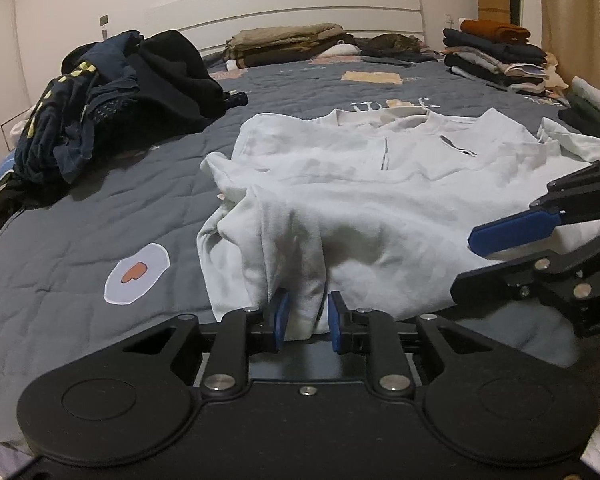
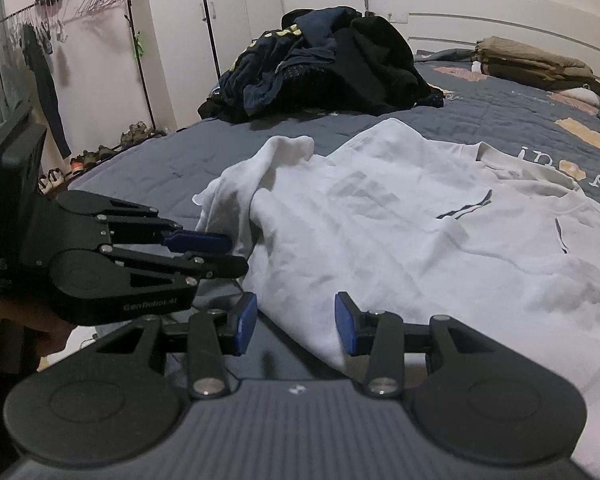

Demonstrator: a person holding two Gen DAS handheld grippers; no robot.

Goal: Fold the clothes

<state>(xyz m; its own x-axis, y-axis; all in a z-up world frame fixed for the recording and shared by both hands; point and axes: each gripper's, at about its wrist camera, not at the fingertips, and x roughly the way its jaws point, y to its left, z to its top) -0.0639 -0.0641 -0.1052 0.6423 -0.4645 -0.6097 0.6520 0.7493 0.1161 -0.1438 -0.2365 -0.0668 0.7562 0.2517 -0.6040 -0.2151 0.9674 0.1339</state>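
Dim, even indoor light, warm-grey cast. Soft shadows only; white shirt [image 1: 360, 200] reads brightest, slightly washed. Strong fisheye bending at edges (headboard [image 1: 284, 4] curves). Fine grain, mild softness throughout; corners vignetted dark.

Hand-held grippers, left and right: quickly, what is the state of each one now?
Left hand-held gripper: shut on the white shirt.
Right hand-held gripper: open, shirt hem between its fingers, not gripped.

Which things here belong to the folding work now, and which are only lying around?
In use:
white shirt
left gripper, closed on its hem
right gripper, open at the hem

Lying about:
dark clothes heap
folded stacks
clothes rack
shoes
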